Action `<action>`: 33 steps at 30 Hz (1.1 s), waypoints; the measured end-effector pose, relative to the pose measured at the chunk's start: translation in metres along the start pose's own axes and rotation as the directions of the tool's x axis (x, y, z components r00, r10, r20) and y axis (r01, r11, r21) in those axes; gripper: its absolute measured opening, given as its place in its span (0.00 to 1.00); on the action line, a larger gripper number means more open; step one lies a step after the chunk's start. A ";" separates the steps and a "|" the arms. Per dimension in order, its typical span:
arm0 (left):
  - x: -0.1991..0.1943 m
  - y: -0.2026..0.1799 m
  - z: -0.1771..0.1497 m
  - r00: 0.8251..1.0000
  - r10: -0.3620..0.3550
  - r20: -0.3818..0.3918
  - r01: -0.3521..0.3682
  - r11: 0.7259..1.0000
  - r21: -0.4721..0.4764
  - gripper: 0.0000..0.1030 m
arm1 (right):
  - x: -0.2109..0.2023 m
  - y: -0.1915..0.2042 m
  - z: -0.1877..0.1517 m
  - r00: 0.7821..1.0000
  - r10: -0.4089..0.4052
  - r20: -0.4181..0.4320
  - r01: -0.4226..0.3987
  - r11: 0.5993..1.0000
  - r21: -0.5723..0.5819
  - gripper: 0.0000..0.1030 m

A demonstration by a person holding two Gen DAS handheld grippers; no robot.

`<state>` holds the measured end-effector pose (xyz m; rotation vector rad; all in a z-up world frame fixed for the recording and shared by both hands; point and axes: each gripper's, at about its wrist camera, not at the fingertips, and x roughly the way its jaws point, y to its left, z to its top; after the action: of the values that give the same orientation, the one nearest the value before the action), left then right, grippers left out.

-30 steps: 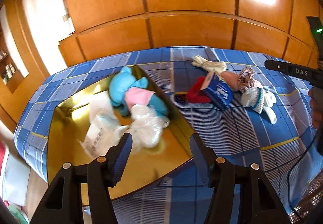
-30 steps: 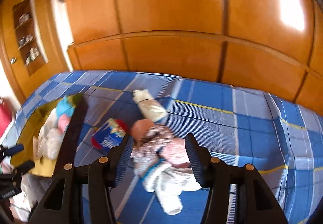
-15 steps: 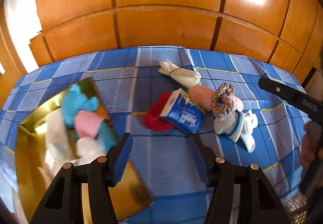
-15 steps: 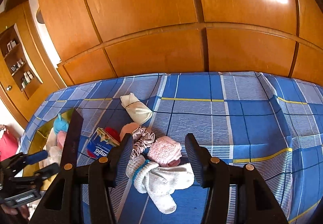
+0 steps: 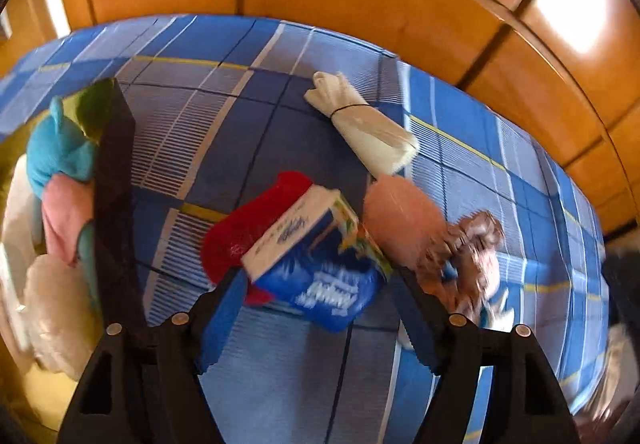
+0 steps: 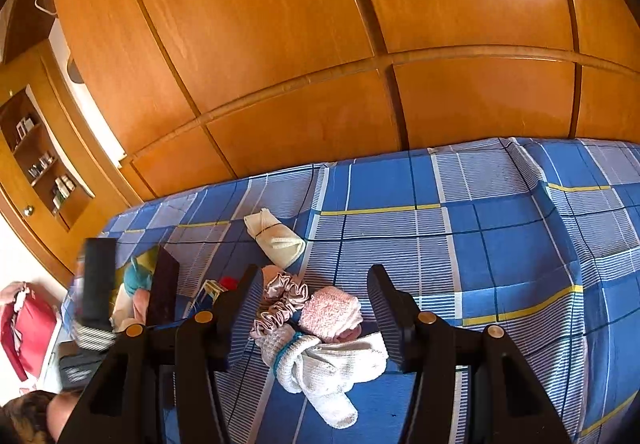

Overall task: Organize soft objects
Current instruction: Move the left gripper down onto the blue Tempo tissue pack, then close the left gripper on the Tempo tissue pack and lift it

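My left gripper is open just short of a blue tissue pack that leans on a red soft item. Beside them lie a pink pad, a brownish scrunchie and a rolled cream cloth. A gold box at the left holds a blue plush and white bags. My right gripper is open over a satin scrunchie, a pink knit piece and white socks.
Everything lies on a bed with a blue plaid cover. A wooden wardrobe stands behind it. The cream cloth also shows in the right wrist view. A red bag is on the floor at the left.
My left gripper has swung right from the gold box and closed in on the tissue pack. My right gripper has drawn nearer to the scrunchie and socks. Both stay open.
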<state>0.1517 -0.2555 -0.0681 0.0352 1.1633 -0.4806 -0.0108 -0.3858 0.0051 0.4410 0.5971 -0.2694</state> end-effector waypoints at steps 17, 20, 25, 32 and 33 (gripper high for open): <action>-0.003 -0.004 -0.004 0.996 -0.013 0.092 0.002 0.993 0.115 0.25 | 0.005 0.013 -0.005 0.998 -0.038 -0.043 0.034 0.996 -0.078 0.53; -0.011 -0.009 -0.015 0.993 -0.022 0.113 0.002 0.985 0.175 0.24 | 0.001 0.023 -0.007 0.999 -0.045 -0.021 0.042 0.991 -0.131 0.53; -0.012 -0.010 -0.022 0.993 -0.032 0.111 0.010 0.980 0.198 0.24 | -0.005 0.044 -0.013 0.996 -0.084 0.028 0.088 0.965 -0.246 0.53; -0.026 -0.008 -0.028 0.990 -0.043 0.136 0.014 0.979 0.206 0.23 | -0.006 0.057 -0.017 0.992 -0.112 0.055 0.123 0.941 -0.314 0.53; -0.028 -0.008 -0.029 0.989 -0.043 0.139 0.014 0.978 0.207 0.23 | -0.007 0.058 -0.018 0.991 -0.116 0.061 0.129 0.938 -0.322 0.53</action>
<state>0.1143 -0.2448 -0.0532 0.1606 0.9717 -0.6181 -0.0035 -0.3258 0.0147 0.0785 0.6166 -0.2918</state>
